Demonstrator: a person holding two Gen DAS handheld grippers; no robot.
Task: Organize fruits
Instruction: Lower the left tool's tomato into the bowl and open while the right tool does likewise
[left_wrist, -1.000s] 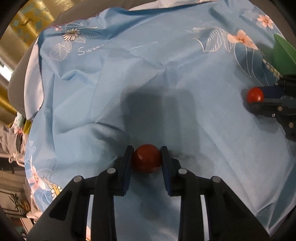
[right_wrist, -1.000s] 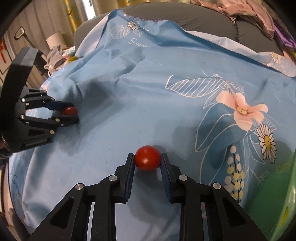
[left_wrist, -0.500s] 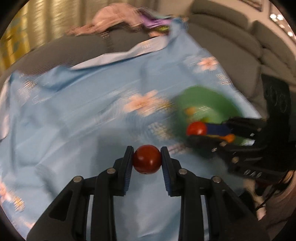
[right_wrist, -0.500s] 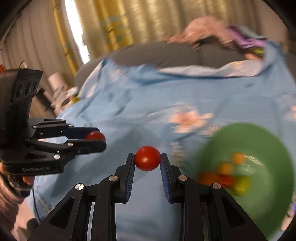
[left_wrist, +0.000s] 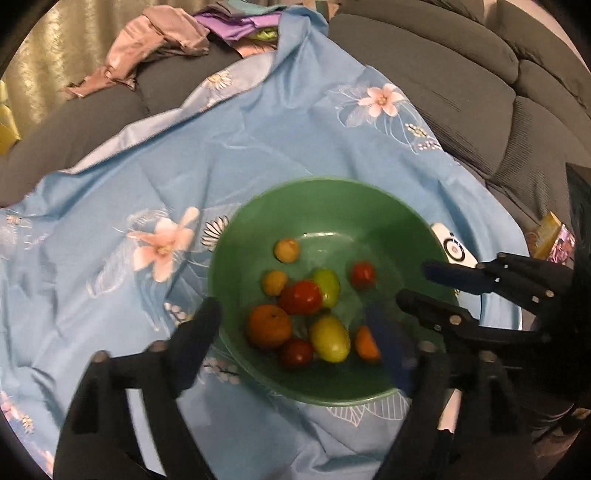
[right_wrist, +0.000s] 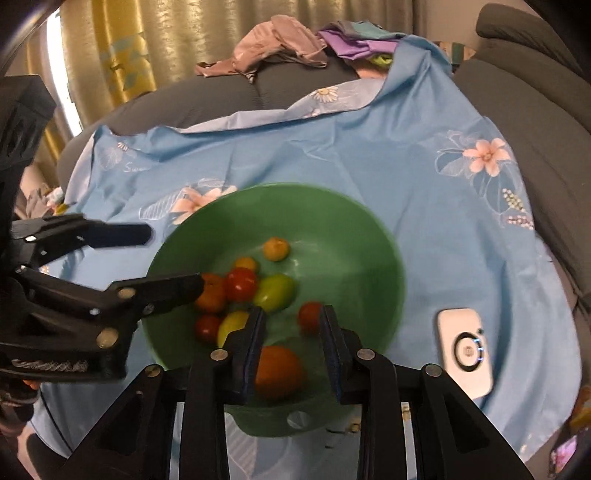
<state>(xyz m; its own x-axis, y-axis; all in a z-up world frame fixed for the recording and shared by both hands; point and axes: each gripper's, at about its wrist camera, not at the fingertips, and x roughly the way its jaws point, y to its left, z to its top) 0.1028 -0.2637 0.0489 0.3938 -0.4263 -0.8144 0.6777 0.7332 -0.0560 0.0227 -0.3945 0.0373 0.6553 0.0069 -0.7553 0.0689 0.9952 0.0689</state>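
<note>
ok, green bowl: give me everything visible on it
The green bowl is round, deep and plain, with a smooth, slightly glossy surface, probably plastic or glazed. It sits upright on the blue floral cloth, a white device beside it. Inside lie about nine small fruits: red, orange, yellow-green. Both grippers, left and right, hang over it with jaws open and empty. Its rim is slightly motion-blurred.

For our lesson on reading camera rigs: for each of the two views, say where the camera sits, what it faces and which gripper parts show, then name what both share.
Left wrist: on the left gripper, looking down into the green bowl; own open fingers, right gripper entering at right.
Right wrist: on the right gripper, facing the bowl; own open fingers, left gripper at left.
Shared: bowl, fruit, blue floral cloth, white device.
</note>
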